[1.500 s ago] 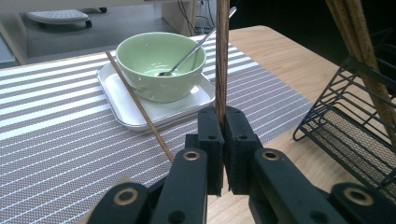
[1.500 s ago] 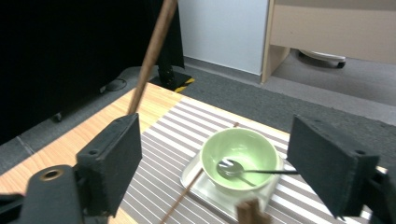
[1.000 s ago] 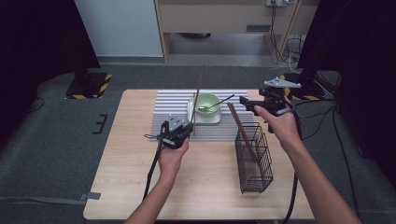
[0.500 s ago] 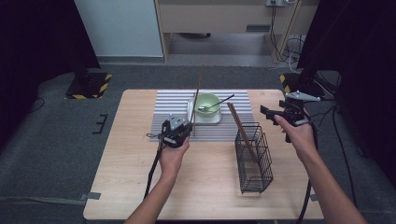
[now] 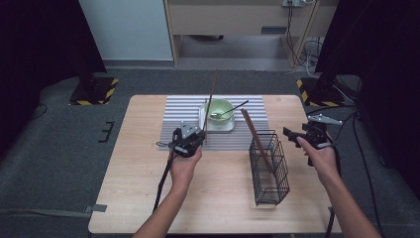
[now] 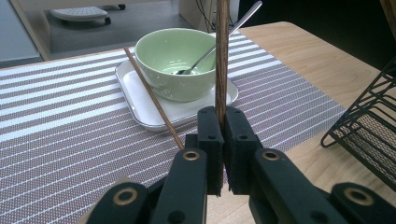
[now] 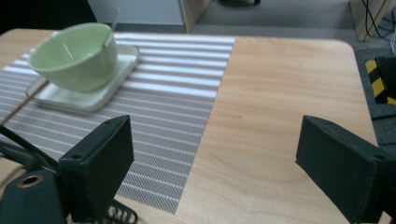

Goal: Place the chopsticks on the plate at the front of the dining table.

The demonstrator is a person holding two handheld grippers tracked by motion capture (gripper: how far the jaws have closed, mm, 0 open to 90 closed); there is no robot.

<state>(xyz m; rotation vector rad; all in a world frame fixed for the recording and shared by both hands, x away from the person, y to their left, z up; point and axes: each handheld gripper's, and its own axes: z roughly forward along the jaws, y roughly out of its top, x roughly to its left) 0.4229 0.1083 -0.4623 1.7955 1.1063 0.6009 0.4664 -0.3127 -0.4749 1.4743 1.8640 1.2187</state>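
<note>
Left hand-held gripper [image 5: 190, 139] sits centre-left of the high view, jaws clamped together on a chopstick [image 5: 212, 96]. The chopstick's long axis runs near-upright, rising from the jaws toward upper centre of the frame; in the left gripper view it stands straight up between the pads, crossing in front of the green bowl [image 6: 180, 60].

Wire basket [image 5: 269, 166] lies lower right of centre, on the desk [image 5: 129, 198], to the right of the left hand-held gripper and between the two hands. Another chopstick [image 5: 255, 136] already leans in it, tilted toward upper left.

Likely next move: carry the held chopstick right and drop it tip-down into the basket. The stick is already close to vertical, so it mostly needs sideways travel plus a lowering. The left hand is the one loaded.

Right hand-held gripper [image 5: 304, 135] is at the right edge of the desk, jaws wide apart, empty, just right of the basket.

A third chopstick [image 6: 154, 105] lies flat across the white tray [image 6: 135, 100], with a spoon [image 6: 219, 35] in the bowl, upper centre on the striped mat [image 5: 178, 106].
</note>
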